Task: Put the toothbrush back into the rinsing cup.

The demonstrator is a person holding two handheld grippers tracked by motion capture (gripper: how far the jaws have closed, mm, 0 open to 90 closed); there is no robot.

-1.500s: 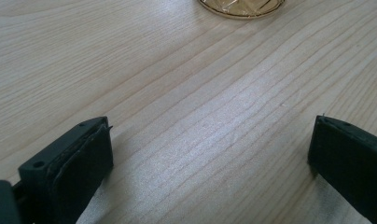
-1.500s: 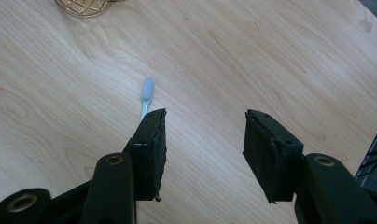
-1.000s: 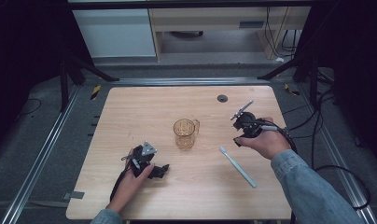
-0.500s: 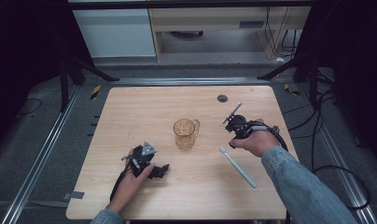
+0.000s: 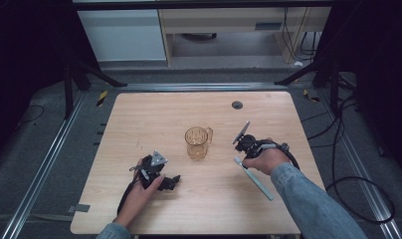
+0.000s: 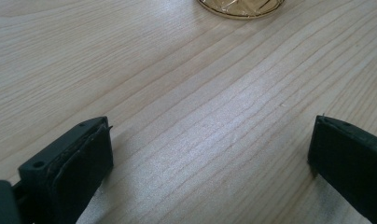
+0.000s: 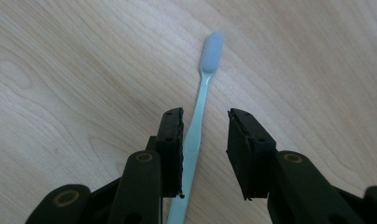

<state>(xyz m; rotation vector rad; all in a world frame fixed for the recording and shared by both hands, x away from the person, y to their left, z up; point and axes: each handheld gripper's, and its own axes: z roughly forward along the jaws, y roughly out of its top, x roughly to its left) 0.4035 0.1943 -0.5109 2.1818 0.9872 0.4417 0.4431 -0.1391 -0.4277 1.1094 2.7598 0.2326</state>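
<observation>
Right claw (image 7: 204, 140) parted astride toothbrush (image 7: 201, 100), perhaps touching

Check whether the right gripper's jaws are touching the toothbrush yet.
Cannot tell. In the right gripper view the right gripper straddles the toothbrush, open; its handle runs tight along one jaw.

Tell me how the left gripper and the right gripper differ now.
The left gripper has its jaws wide apart over bare table; the right gripper has narrower jaws astride a toothbrush. The left points toward the mug; the right points down at the toothbrush. Both are open and hold nothing.
</observation>
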